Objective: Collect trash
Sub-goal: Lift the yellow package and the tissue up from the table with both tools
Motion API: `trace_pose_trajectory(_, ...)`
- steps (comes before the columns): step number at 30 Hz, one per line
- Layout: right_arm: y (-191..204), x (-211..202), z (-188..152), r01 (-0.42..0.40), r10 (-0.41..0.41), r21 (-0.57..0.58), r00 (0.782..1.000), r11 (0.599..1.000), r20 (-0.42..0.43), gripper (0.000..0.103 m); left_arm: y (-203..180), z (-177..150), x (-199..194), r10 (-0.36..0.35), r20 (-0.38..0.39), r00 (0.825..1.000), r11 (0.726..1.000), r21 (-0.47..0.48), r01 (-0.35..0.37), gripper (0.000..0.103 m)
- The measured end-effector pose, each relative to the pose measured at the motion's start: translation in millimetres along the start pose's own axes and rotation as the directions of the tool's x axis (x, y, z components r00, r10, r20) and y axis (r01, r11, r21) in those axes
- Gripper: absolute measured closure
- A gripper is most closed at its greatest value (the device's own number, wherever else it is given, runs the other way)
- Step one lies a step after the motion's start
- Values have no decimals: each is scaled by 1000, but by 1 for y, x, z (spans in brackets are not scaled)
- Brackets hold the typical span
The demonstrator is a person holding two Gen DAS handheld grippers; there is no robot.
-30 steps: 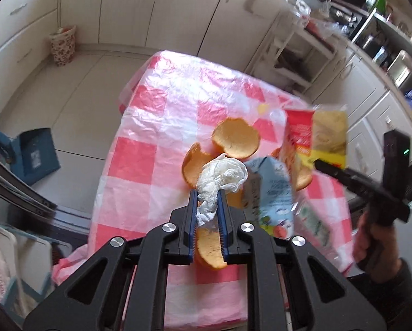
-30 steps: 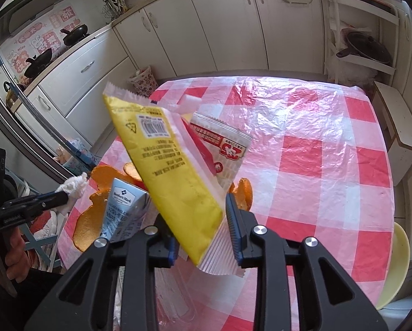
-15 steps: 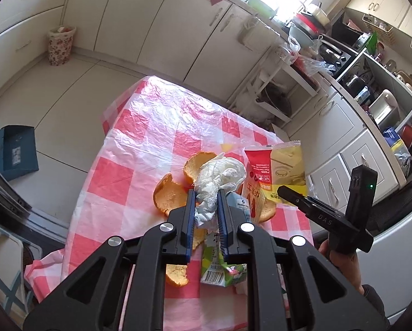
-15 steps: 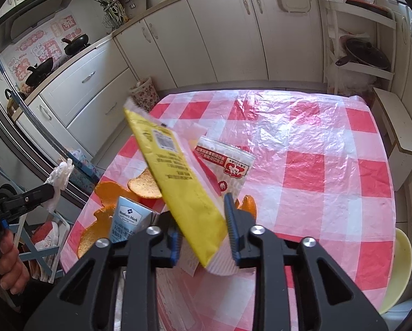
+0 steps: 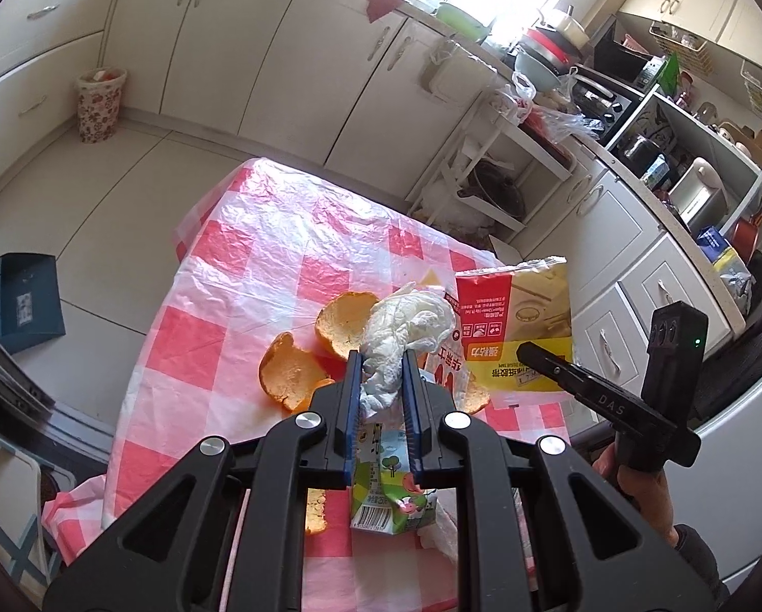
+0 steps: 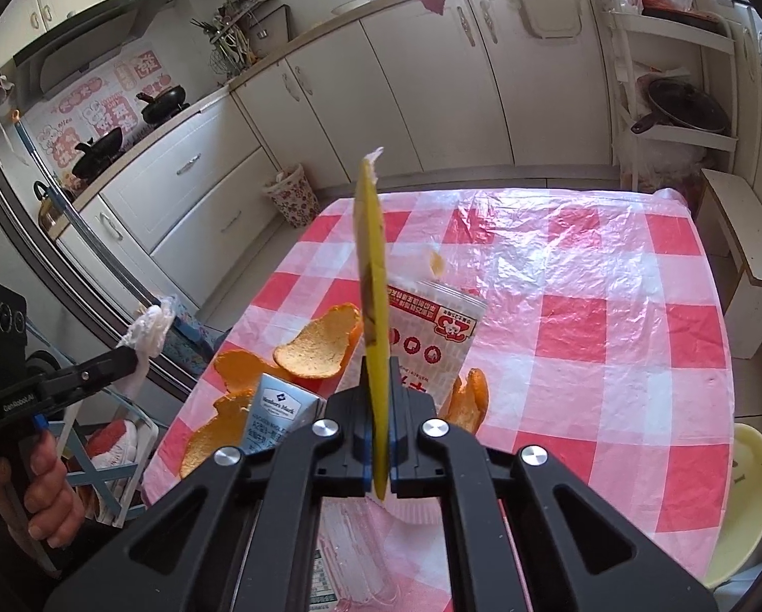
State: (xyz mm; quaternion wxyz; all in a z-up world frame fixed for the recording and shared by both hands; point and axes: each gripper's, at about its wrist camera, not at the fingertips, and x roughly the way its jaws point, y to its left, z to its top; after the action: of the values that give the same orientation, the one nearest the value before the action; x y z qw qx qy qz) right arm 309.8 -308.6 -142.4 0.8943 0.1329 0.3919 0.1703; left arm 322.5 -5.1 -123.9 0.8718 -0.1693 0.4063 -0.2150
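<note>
Both tools are matte black plastic. The left gripper [image 5: 379, 375] and right gripper [image 6: 379, 398] carry blue ribbed pads and round silver screws. White lettering marks their sides; one housing shows a green light. A dark sleeve [image 5: 697, 556] covers the wrist.

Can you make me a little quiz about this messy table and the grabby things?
1. True or false: the left gripper holds a crumpled white tissue.
2. What is clamped in the right gripper? A) an orange peel B) a yellow packet C) a spoon
3. What fruit scraps lie on the checked tablecloth?

Key
1. True: its fingers pinch the tissue.
2. B: the yellow packet stands edge-on between the shut fingers.
3. Orange peels, beside a small milk carton.
</note>
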Motion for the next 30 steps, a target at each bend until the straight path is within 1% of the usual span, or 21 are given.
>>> trace_pose_trajectory(7,3,-16,-1,-14,15,-13,999,1000,39,98,-6,-2,0,-9,6,1000,1000,12,9,90)
trace_pose_trajectory(10,-1,-25,-2,-2,3,-11,998,1000,59,98,-9,-2,1,-16,11,1000,1000,17,16,90)
trace_pose_trajectory(23,-24,-53,-8,44,-46,18,994,999,99,98,-30,-7,4,-43,25,999,997,60,41,90)
trace_pose_trajectory(30,-28,-59,-9,61,-62,6,992,998,107,98,-39,-9,7,-27,40,999,996,89,23,90)
